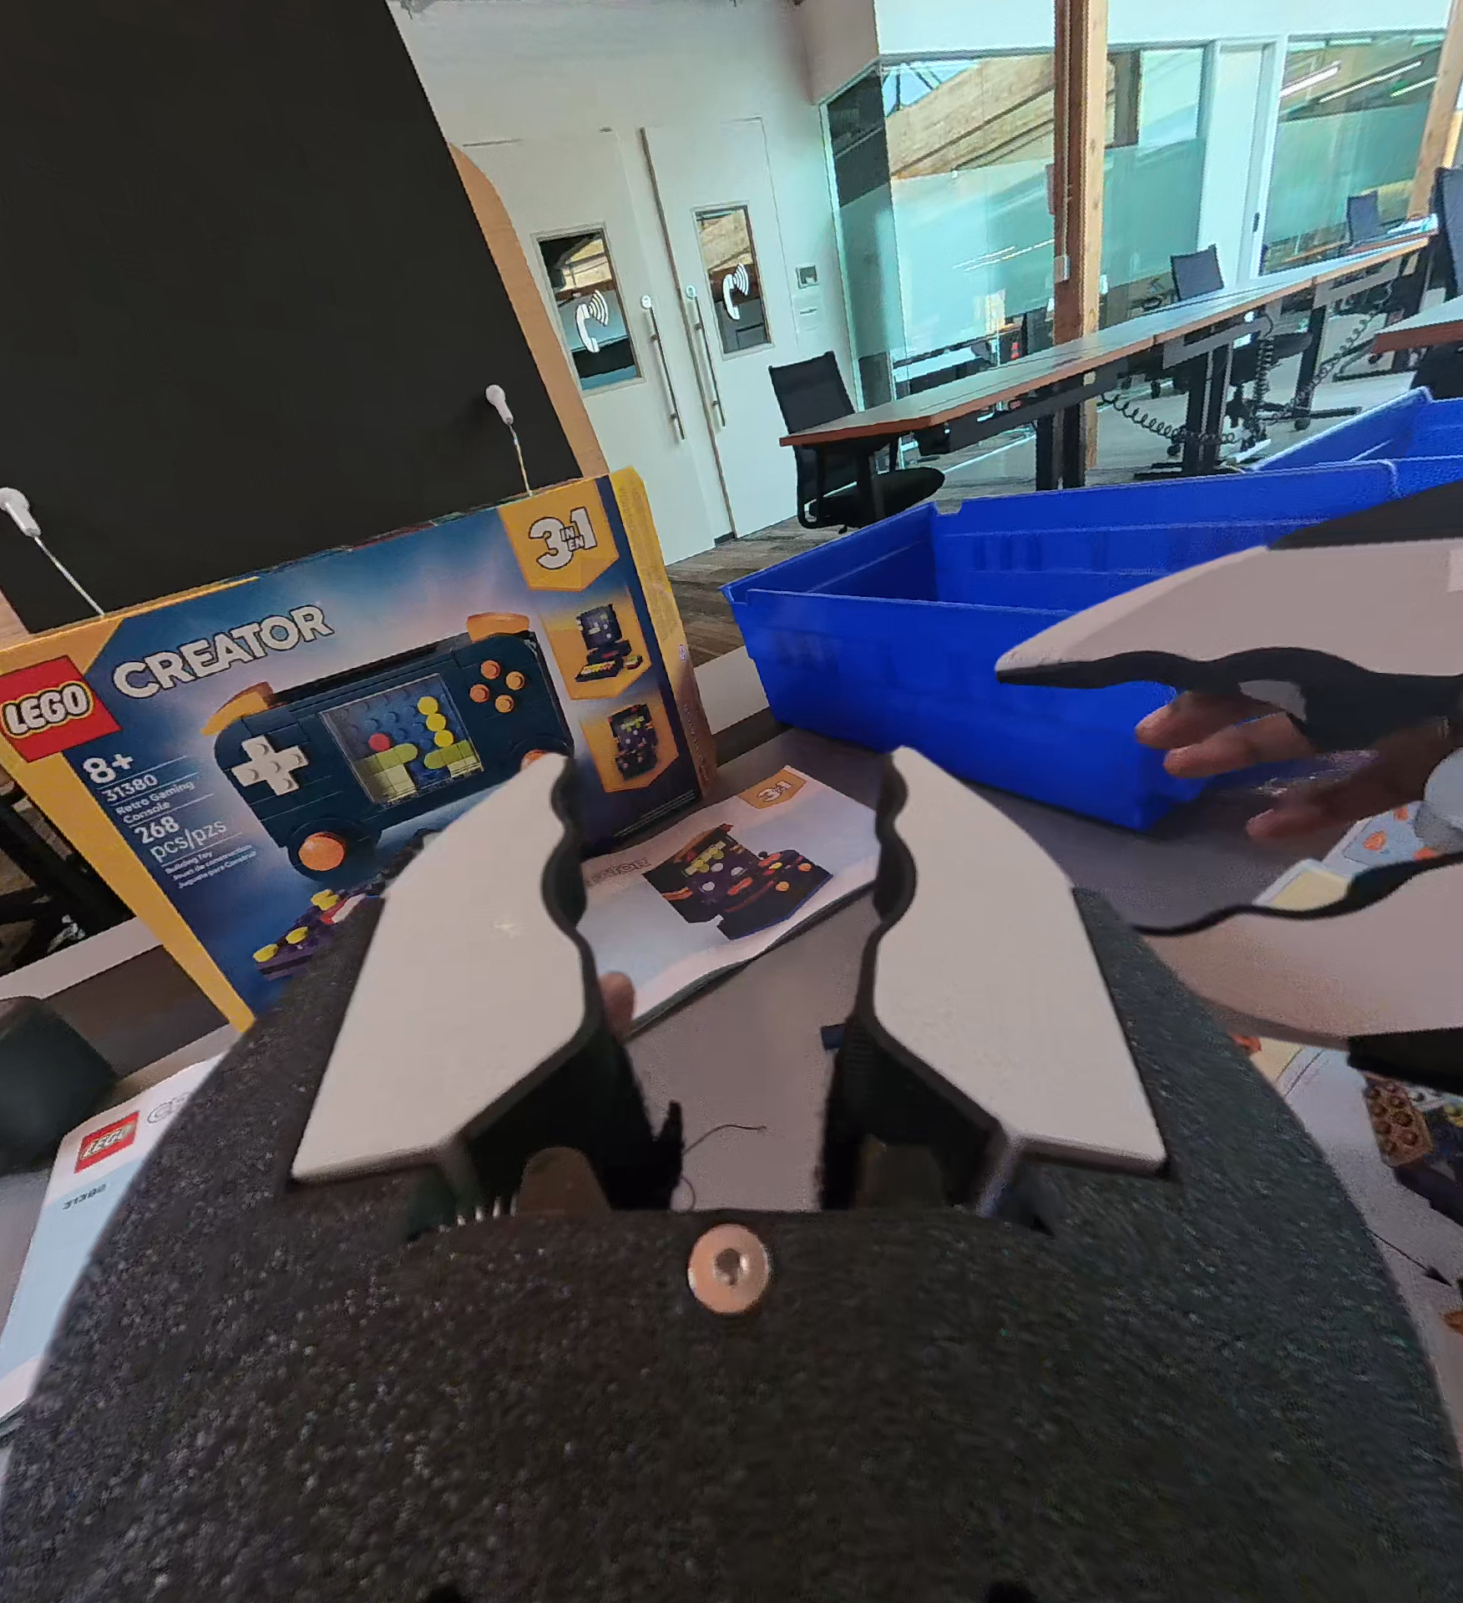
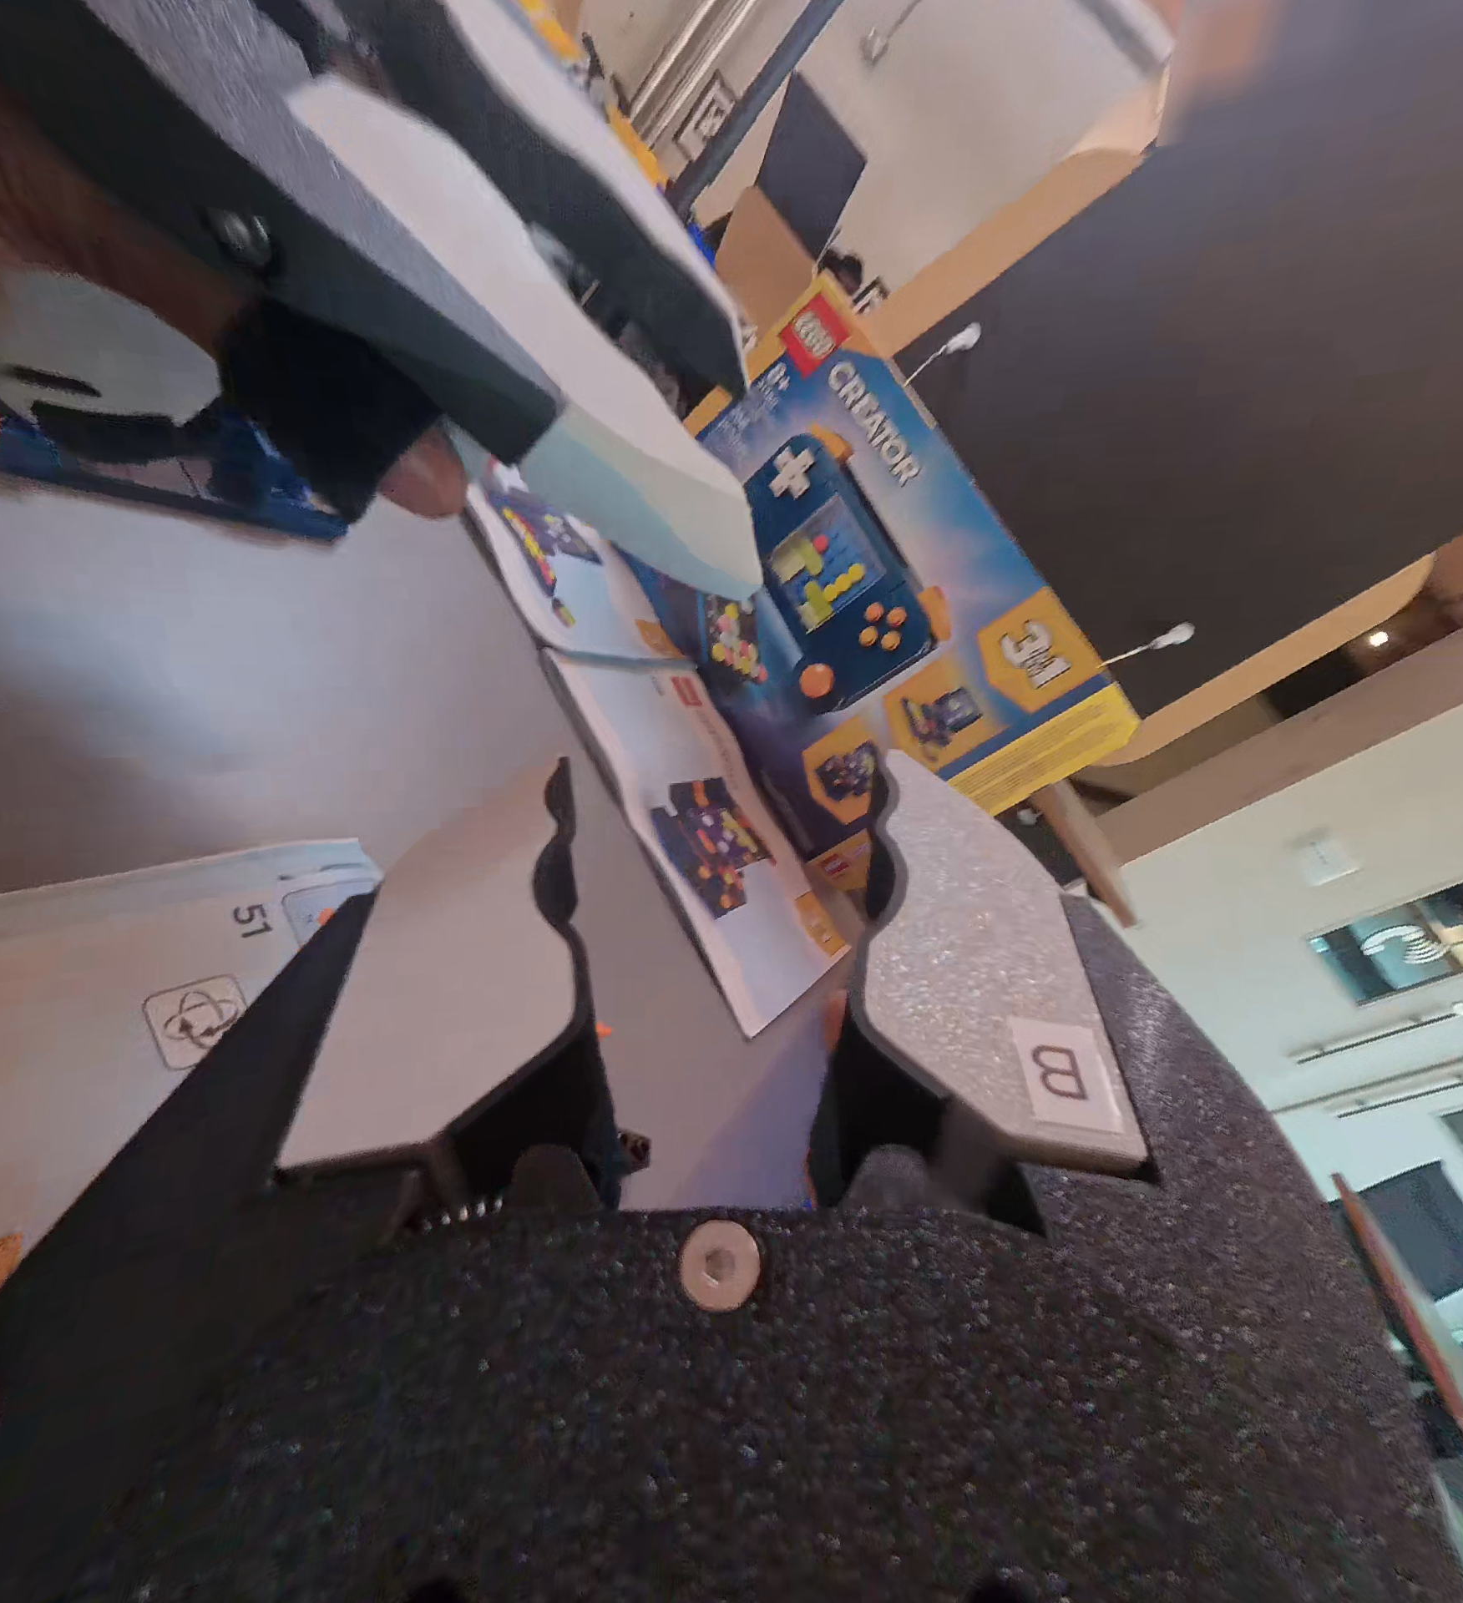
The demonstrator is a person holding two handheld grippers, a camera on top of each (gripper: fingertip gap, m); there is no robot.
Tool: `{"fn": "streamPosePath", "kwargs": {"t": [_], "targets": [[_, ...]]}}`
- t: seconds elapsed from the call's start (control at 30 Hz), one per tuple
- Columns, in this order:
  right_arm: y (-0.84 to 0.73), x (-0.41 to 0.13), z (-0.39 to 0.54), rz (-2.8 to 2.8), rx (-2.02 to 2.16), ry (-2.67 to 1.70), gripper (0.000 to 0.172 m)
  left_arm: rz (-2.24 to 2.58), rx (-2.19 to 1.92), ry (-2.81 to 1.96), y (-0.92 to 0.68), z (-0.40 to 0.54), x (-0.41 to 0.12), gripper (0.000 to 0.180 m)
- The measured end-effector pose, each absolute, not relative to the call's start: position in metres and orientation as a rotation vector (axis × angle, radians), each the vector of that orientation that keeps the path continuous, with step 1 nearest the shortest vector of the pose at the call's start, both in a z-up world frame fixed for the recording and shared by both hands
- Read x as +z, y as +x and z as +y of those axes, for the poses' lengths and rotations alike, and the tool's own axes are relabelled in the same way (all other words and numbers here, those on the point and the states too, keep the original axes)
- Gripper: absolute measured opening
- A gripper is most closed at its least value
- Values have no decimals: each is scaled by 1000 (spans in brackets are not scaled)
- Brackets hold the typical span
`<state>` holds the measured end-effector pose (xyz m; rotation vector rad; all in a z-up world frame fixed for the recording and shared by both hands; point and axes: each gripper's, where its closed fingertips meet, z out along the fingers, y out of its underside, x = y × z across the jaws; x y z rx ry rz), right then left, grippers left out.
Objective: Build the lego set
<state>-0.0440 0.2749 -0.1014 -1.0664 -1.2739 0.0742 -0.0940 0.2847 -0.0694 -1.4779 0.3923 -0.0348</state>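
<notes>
A grey table [image 1: 997, 867] in an open office holds a toy brick set and its papers, seen from two hand-held grippers.

The left gripper [image 1: 724, 833] hovers above the table with its two pale fingers spread apart and nothing between them. Past its fingertips lies an instruction booklet [image 1: 737, 876] flat on the table, its cover showing a dark brick model. Just beyond the booklet, to the far left, a toy brick set box [image 1: 320, 763] stands upright, blue with yellow edging, its front picturing a dark blue handheld game console. A second booklet [image 1: 86, 1214] lies near the left edge, partly under the gripper body.

To the far right sits a blue plastic bin [image 1: 928, 677] with dividers, resting on the table. In front of it the right gripper [image 1: 1066, 798] comes in from the right, turned on its side, a person's hand [image 1: 1257, 755] wrapped beneath it. Its fingers are also parted and grasp nothing; in its own view the gap between them frames bare table and the same booklet [image 2: 711, 859]. An open page of building instructions [image 2: 103, 971] lies close to that gripper on the near side.

Behind the table are a dark panel, white doors, glass walls, long desks and black chairs.
</notes>
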Motion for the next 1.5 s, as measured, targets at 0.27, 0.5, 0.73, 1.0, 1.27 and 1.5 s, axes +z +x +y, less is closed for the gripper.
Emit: {"fn": "streamPosePath", "kwargs": {"t": [0.27,0.5,0.73,1.0,1.27,1.5], "targets": [[-50,-114,275,-1323,124,-1090,76,340,-50,-1474,-99,289,-70,97],[-52,-116,274,-1323,170,-1110,82,371,-17,-1514,-95,294,-80,115],[-54,-118,276,-1285,284,-1195,95,356,-47,-1521,-94,294,-82,119],[-46,-104,285,-1163,430,-1252,106,322,-59,-1507,-97,294,-77,122],[43,-21,327,-555,848,-1174,51,203,-145,-1485,-109,294,-71,121],[43,-32,334,-533,904,-1219,45,279,-70,-1490,-103,293,-72,120]]}}
